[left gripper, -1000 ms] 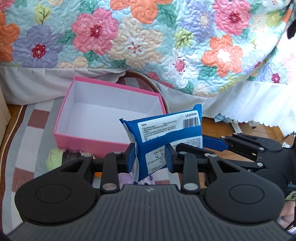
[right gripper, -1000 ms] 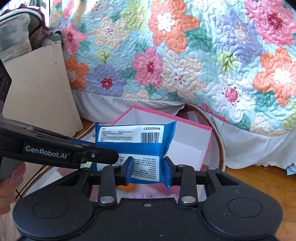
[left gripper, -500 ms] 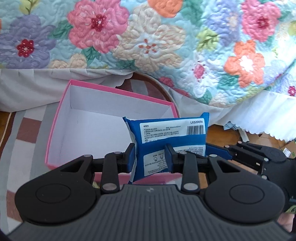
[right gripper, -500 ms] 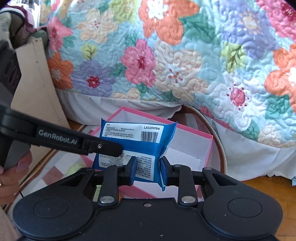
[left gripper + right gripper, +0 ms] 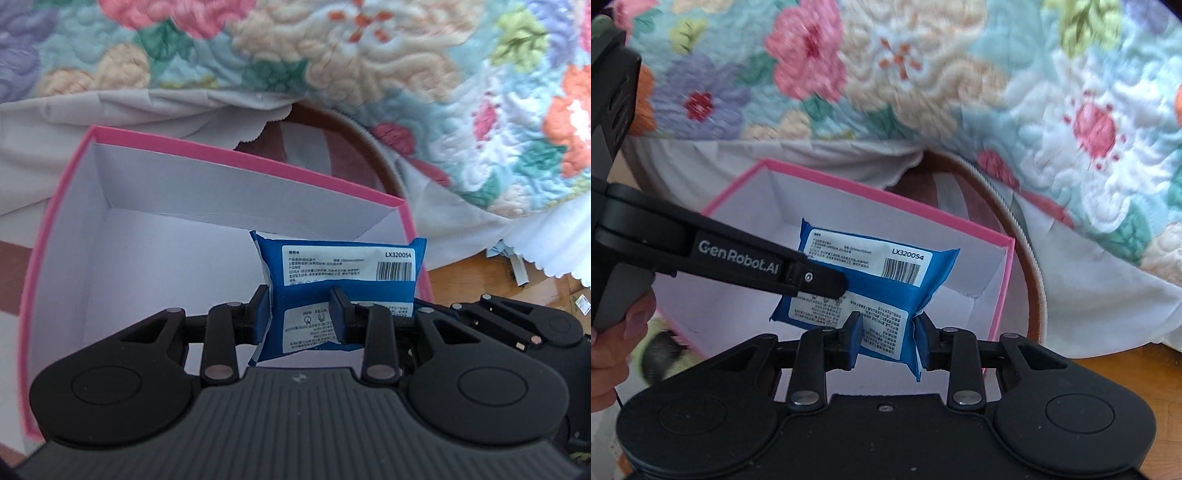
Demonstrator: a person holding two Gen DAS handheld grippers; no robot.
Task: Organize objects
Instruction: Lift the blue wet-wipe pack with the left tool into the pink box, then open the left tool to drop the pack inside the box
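The floral quilt point(image 5: 406, 74) of the bed hangs close over the far side, and the pink box point(image 5: 236, 158) sits open and empty below it, room wide on its left. The blue packet point(image 5: 343, 273) is held above the box's right part, clamped by both the left gripper point(image 5: 299, 306) and the right gripper point(image 5: 886, 332). Lowering inside the right wall, then release, is judged next.

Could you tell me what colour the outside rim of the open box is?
Pink, with a white inside; the box shows best in the left wrist view.
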